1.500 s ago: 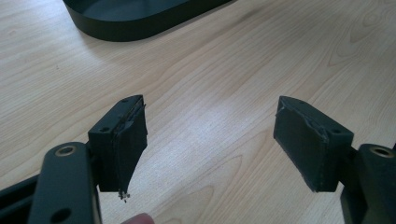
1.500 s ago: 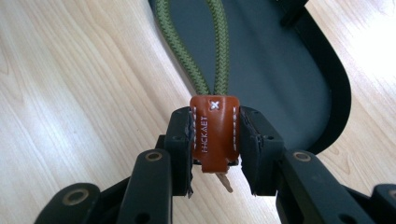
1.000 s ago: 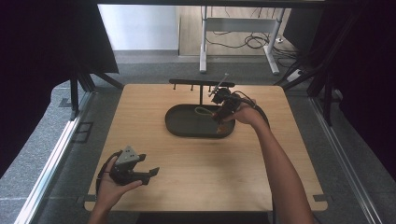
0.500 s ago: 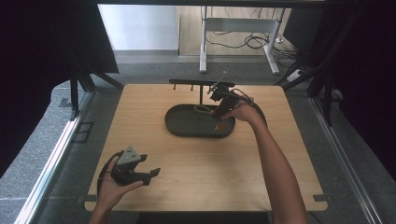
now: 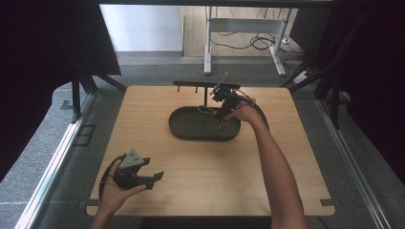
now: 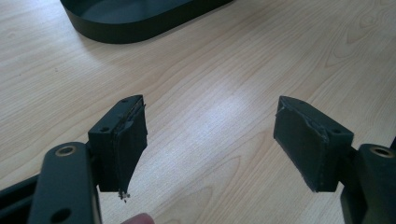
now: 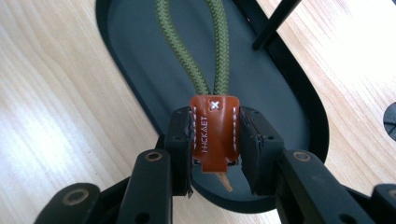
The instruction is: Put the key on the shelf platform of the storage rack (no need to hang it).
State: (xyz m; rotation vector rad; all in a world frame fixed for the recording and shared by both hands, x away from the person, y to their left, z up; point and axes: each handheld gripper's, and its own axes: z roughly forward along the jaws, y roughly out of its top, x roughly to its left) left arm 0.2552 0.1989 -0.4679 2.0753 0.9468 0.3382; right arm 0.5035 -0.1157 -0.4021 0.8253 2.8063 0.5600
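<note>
Right gripper (image 7: 215,140) fingers clenched on brown stitched leather tab (image 7: 214,133) of olive braided cord loop (image 7: 192,44) above dark oval tray (image 7: 299,93), left gripper (image 6: 210,144) fingers released over light wooden counter (image 6: 224,70)

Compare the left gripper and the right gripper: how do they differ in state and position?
The left gripper has its jaws wide apart with nothing between them; the right gripper is shut on the brown leather tab of an olive green cord. The left gripper sits near the table's front corner; the right gripper is over the dark oval tray. Both have black jaws and are hand-held.
</note>
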